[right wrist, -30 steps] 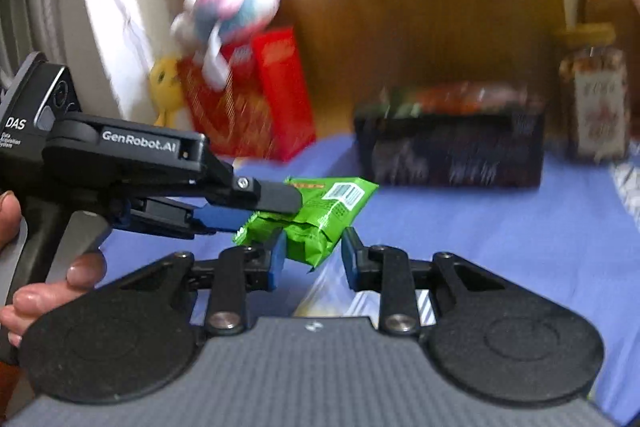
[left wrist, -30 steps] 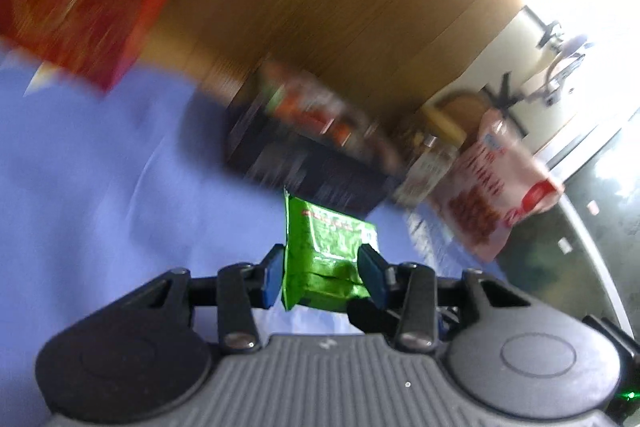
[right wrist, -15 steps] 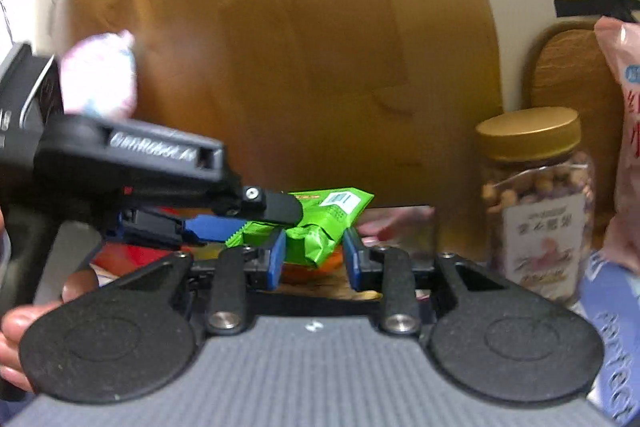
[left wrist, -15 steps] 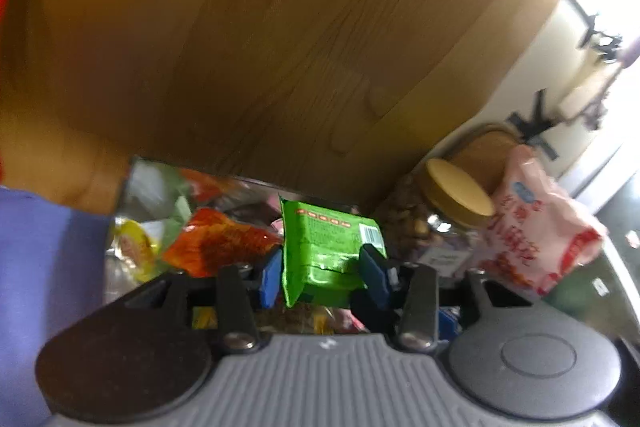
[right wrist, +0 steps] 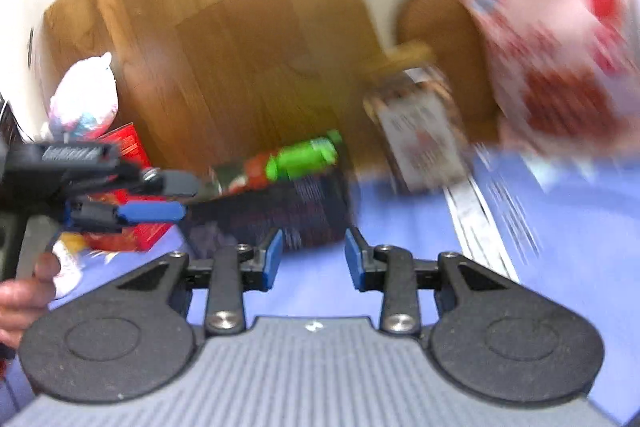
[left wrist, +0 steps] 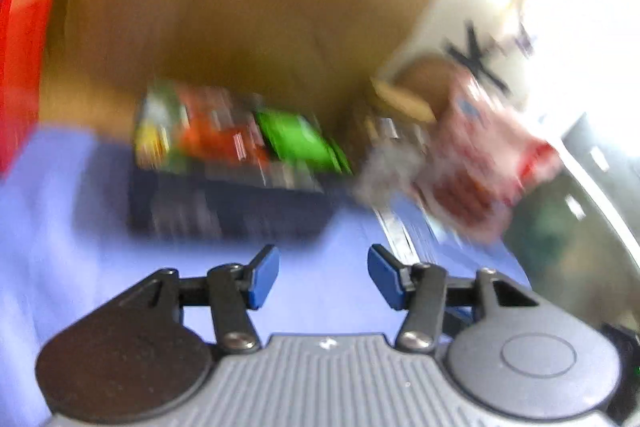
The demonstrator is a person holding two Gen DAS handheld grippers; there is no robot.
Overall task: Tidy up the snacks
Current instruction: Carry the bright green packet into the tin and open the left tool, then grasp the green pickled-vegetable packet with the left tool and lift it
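1. The green snack packet (left wrist: 298, 141) lies at the right end of the dark storage box (left wrist: 224, 211), on top of the orange and red packets (left wrist: 216, 135) already in it. It appears to ride high, partly above the rim; blur hides exactly how it sits. In the right wrist view the same green packet (right wrist: 304, 157) pokes up over the box (right wrist: 280, 211).

2. The left gripper (left wrist: 323, 277) holds nothing: its jaws are opening, with only purple tablecloth (left wrist: 60, 227) between the blue pads. The right gripper (right wrist: 314, 259) is likewise released, jaws apart and empty, near the box's front wall.

3. The step in hand looks like clearing away from the box after the drop. To do it well, draw both grippers straight toward the near side, keeping the pads above the rim so they do not drag the packet out.

4. Just right of the box stands a jar with a gold lid (right wrist: 416, 131), and right of that leans a pink-and-red snack bag (right wrist: 560, 47). Swing wide of both; the jar looks easy to knock over.

5. At the far left a red carton (right wrist: 128, 147) stands with a pink plush toy (right wrist: 86, 99) above it. The person's hand (right wrist: 24, 291) on the left gripper's handle is close to these, so watch that side too.

6. If the green packet stays proud of the rim, a light downward press with closed pads would likely settle it before the next snack is fetched.
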